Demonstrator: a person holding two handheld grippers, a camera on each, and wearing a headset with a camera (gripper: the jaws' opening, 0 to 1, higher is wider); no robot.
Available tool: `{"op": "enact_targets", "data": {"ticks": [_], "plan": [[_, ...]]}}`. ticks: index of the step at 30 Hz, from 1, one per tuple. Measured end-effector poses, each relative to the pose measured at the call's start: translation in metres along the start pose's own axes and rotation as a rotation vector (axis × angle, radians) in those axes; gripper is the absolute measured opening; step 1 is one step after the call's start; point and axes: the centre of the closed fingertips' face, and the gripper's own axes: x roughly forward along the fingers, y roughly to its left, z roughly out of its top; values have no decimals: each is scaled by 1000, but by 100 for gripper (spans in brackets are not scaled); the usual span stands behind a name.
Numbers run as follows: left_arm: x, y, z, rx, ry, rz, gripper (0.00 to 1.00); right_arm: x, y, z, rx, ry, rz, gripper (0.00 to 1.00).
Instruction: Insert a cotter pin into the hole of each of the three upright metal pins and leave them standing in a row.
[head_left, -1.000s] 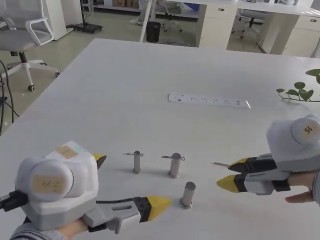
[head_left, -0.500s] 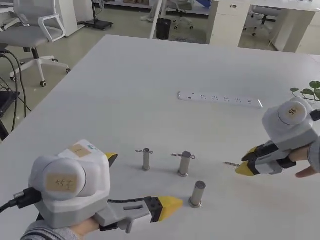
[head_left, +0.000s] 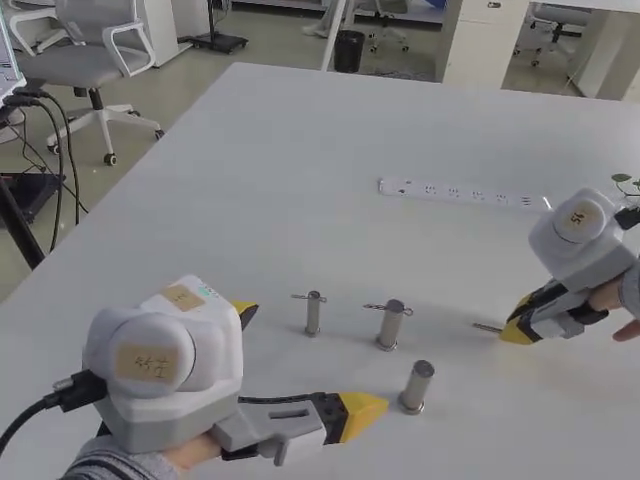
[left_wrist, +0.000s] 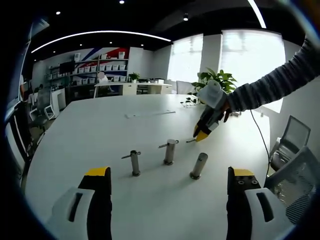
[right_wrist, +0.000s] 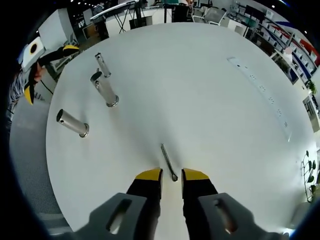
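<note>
Cotter pin (right_wrist: 167, 161) lies flat on the white table (head_left: 300, 160), its looped end in the slim gap between my right gripper's (right_wrist: 171, 175) nearly closed jaws, seemingly unpinched, while my left gripper (left_wrist: 169, 172) gapes wide before three upright metal pins (head_left: 389, 325), the nearest pin (head_left: 416, 386) holding no cotter.

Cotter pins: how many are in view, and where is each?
3. One through the left metal pin, one through the middle metal pin, and a loose cotter pin on the table at the right gripper.
</note>
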Motion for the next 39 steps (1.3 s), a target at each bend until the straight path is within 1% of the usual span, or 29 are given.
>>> {"op": "enact_targets", "data": {"ticks": [2, 3, 5, 7, 9, 13, 15, 17, 18, 19, 22, 23, 24, 26, 27, 28, 29, 30, 31, 33, 34, 35, 36, 38, 39], "plan": [[-1, 1, 0, -1, 0, 1, 96, 1, 1, -3, -7, 19, 10, 9], [-1, 1, 0, -2, -1, 2, 96, 0, 0, -2, -10, 15, 9, 9], [-2, 1, 0, 0, 0, 2, 95, 0, -2, -4, -24, 30, 5, 6], [-2, 1, 0, 1, 1, 1, 95, -1, -1, -5, -27, 34, 10, 6], [-2, 2, 0, 1, 2, 2, 95, -1, 2, -5, -77, 54, 20, 4], [-3, 2, 2, 3, 1, 1, 94, -1, 4, -3, -126, 84, 25, 2], [-3, 1, 2, 2, 2, -3, 94, -1, 6, -3, -172, 110, 26, 1], [-3, 0, 2, 4, 7, -8, 93, 0, 6, -2, -187, 126, 14, 0], [-3, -1, 2, 8, 9, -11, 93, 0, 5, -2, -210, 135, 4, 0], [-3, -1, 2, 8, 9, -12, 93, -1, 6, -2, -228, 138, 5, 0], [-3, -3, 2, 6, 8, -17, 93, 0, 4, -2, -211, 130, -4, 0], [-4, -4, 2, 6, 9, -18, 92, 0, 3, 0, -216, 116, -16, 0], [-4, -4, 2, 7, 10, -20, 92, 0, 1, 1, -224, 103, -38, 0], [-4, -6, 2, 8, 14, -27, 90, -1, 1, 1, -220, 92, -40, 0], [-5, -7, 3, 10, 16, -31, 89, -2, 1, 6, -209, 56, -57, 0], [-6, -7, 3, 9, 17, -33, 89, -3, 2, 8, -196, 30, -57, 0], [-7, -8, 5, 9, 14, -36, 89, -5, 3, 8, -203, 30, -64, 0], [-8, -8, 6, 9, 12, -36, 88, -7, 1, 10, -224, 17, -89, 0], [-8, -7, 7, 12, 11, -37, 87, -9, 1, 11, -227, 5, -101, 0], [-9, -6, 8, 20, 13, -38, 85, -13, 2, 16, -219, -30, -113, 0], [-9, -6, 9, 21, 15, -37, 85, -17, 2, 19, -217, -53, -129, 0], [-9, -6, 9, 21, 16, -37, 84, -19, 4, 20, -223, -63, -125, 0], [-9, -5, 10, 19, 16, -37, 83, -22, 7, 23, -239, -85, -131, 0], [-9, -6, 12, 16, 11, -41, 81, -26, 10, 24, -256, -96, -150, 0], [-9, -6, 12, 17, 9, -41, 80, -28, 11, 25, -250, -110, -158, 0]]}}
